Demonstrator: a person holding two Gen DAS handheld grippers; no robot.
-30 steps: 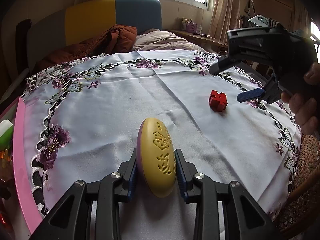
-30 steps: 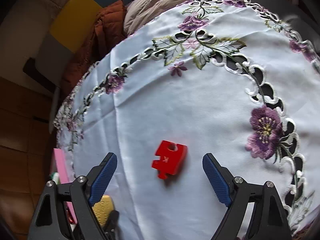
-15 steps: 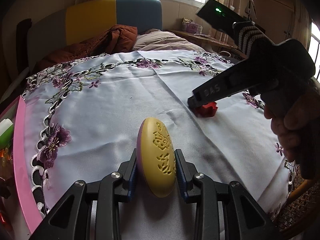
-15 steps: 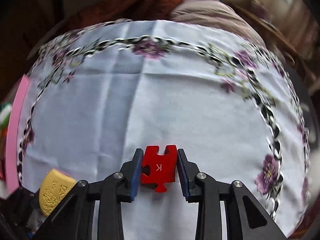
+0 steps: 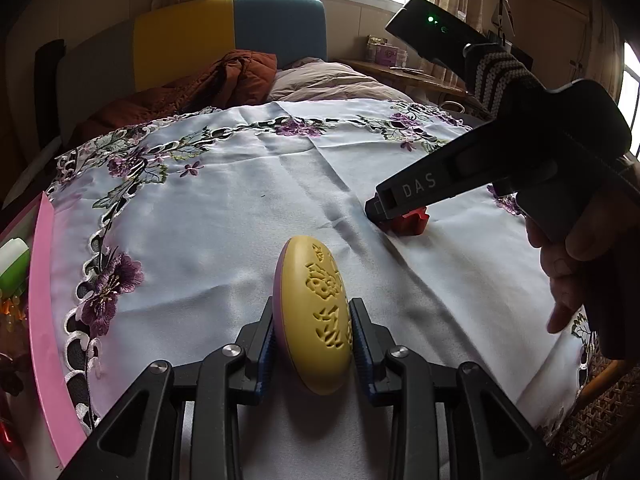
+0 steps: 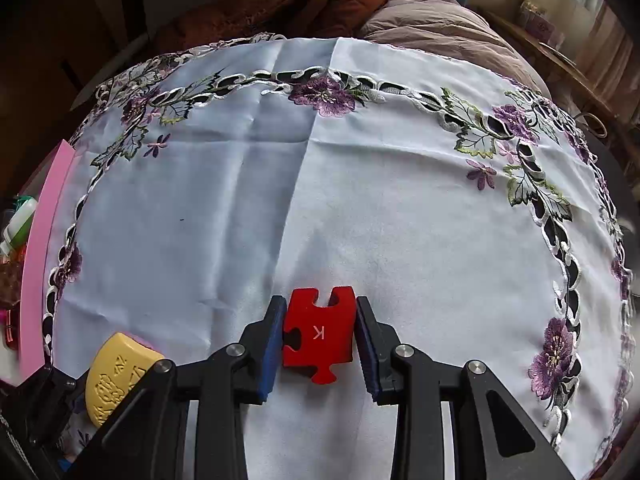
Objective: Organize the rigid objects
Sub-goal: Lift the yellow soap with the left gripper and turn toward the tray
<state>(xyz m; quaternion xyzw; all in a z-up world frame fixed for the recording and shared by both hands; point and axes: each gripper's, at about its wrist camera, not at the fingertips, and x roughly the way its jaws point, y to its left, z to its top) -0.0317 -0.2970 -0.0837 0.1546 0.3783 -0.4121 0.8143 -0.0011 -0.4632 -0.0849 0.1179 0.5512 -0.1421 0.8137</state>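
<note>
The right gripper (image 6: pixel 318 336) pinches a red puzzle piece (image 6: pixel 319 335) at lower centre, on the embroidered tablecloth (image 6: pixel 360 208); the left gripper (image 5: pixel 312 338) clamps a yellow oval block (image 5: pixel 316 316) at bottom centre

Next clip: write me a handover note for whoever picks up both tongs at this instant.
Left tongs: shut on the yellow oval piece, held on edge above the tablecloth.
Right tongs: shut on the red puzzle piece, which is at cloth level.
Done: both pieces gripped.
Left: lift the red piece and put both where they belong; no destination is evident in these views.
</note>
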